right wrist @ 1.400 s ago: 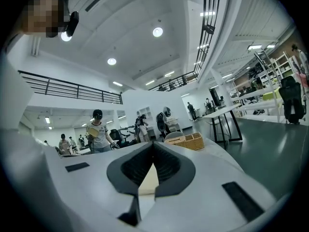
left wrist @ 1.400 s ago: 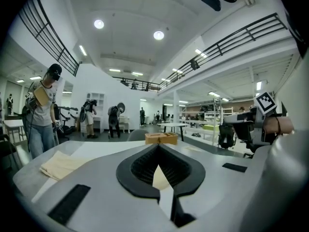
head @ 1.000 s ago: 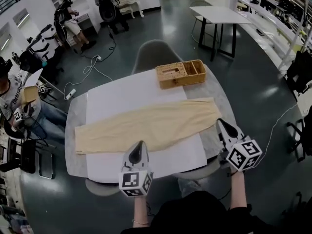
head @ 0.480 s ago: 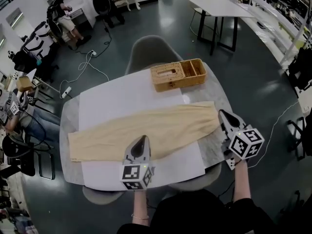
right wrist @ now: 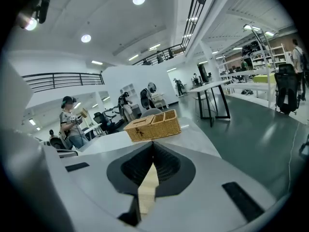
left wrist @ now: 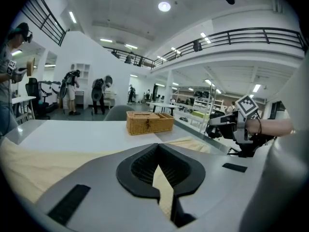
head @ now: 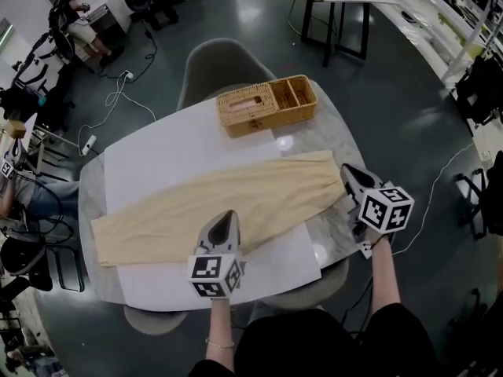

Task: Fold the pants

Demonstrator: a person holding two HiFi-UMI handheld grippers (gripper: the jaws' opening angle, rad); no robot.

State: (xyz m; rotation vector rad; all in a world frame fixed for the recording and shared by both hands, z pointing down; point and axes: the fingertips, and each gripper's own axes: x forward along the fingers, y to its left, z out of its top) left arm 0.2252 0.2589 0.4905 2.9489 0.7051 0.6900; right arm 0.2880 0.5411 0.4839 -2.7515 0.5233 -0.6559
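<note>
Head view: L gripper (head: 227, 218) & R gripper (head: 346, 172), both pressed together, at pants (head: 206, 204) edge.

We find pants (head: 212, 203) across the table (head: 330, 230); basket (head: 267, 104) at twelve o'clock of them; left gripper (head: 227, 217) at six; right gripper (head: 346, 172) at three.

A rectangular wicker basket (head: 267, 104) occupies the grey counter's (head: 334, 226) far edge; open white sheet (head: 173, 151) separates it from the beige pants (head: 220, 203).

Cream pants (head: 212, 203) on a white sheet (head: 173, 155); tan woven basket (head: 267, 104).
</note>
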